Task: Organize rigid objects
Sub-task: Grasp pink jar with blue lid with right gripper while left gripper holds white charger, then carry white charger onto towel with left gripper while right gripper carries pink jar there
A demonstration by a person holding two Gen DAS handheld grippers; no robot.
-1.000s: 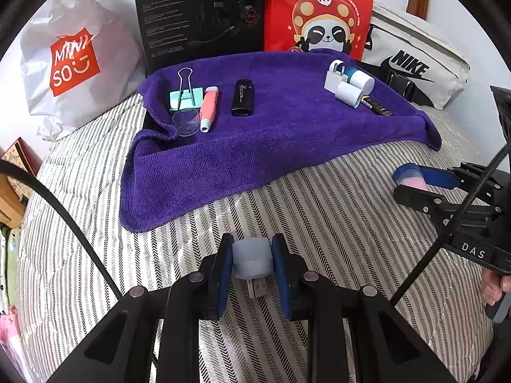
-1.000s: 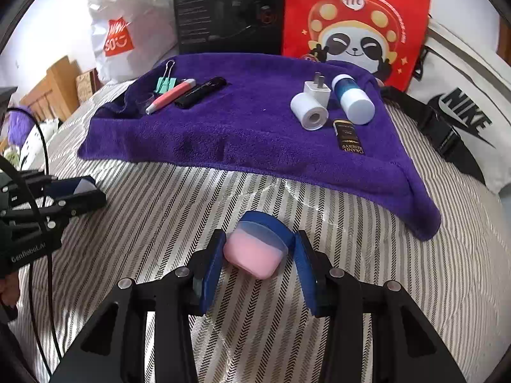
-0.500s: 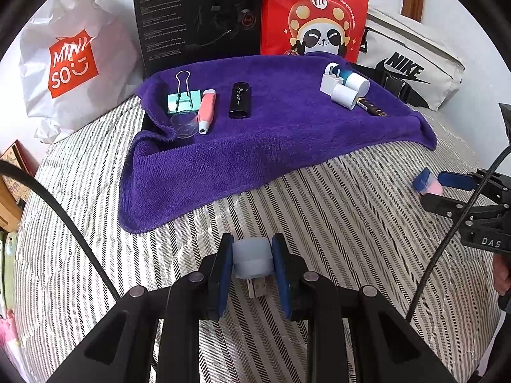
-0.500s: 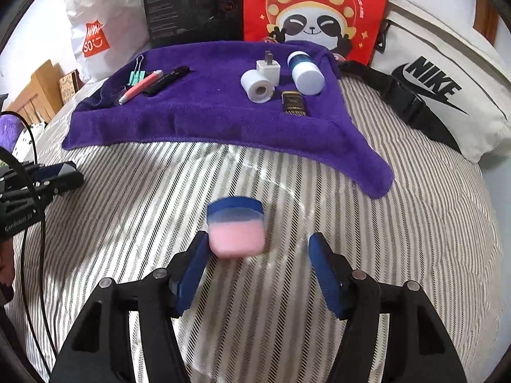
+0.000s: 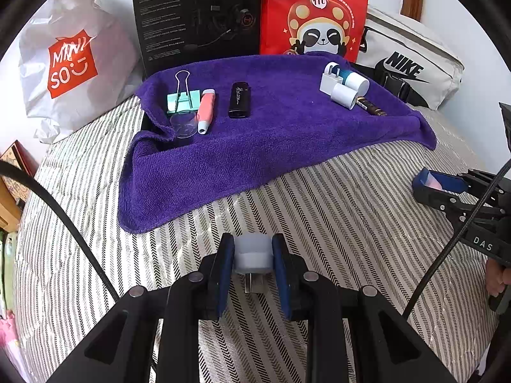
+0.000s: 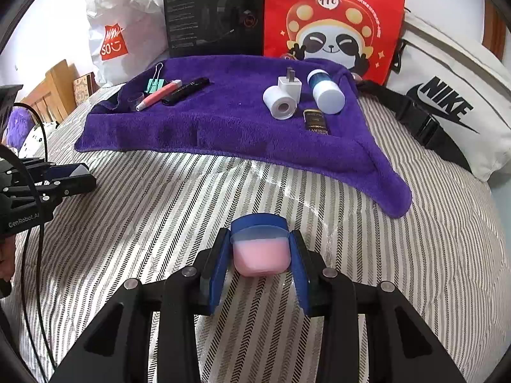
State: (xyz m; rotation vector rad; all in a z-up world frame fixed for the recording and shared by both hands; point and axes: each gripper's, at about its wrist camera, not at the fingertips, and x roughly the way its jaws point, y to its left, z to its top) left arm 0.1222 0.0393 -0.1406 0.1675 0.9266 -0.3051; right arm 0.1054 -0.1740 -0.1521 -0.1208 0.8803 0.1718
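My left gripper is shut on a small pale blue USB adapter over the striped bedspread, in front of the purple towel. My right gripper is shut on a pink jar with a blue lid, also in front of the towel. On the towel's left lie a green binder clip, a clear cup, a pink tube and a black lighter. On its right lie a white plug, a white roll, a white-capped blue bottle and a dark packet.
A white Miniso bag, a black headset box and a red panda bag stand behind the towel. A white Nike bag lies at the right. The striped bedspread spreads in front of the towel.
My right gripper opened and the pink jar sat loose between the jaws half a second ago; now it has closed on the jar again. The left gripper stays shut on the adapter.
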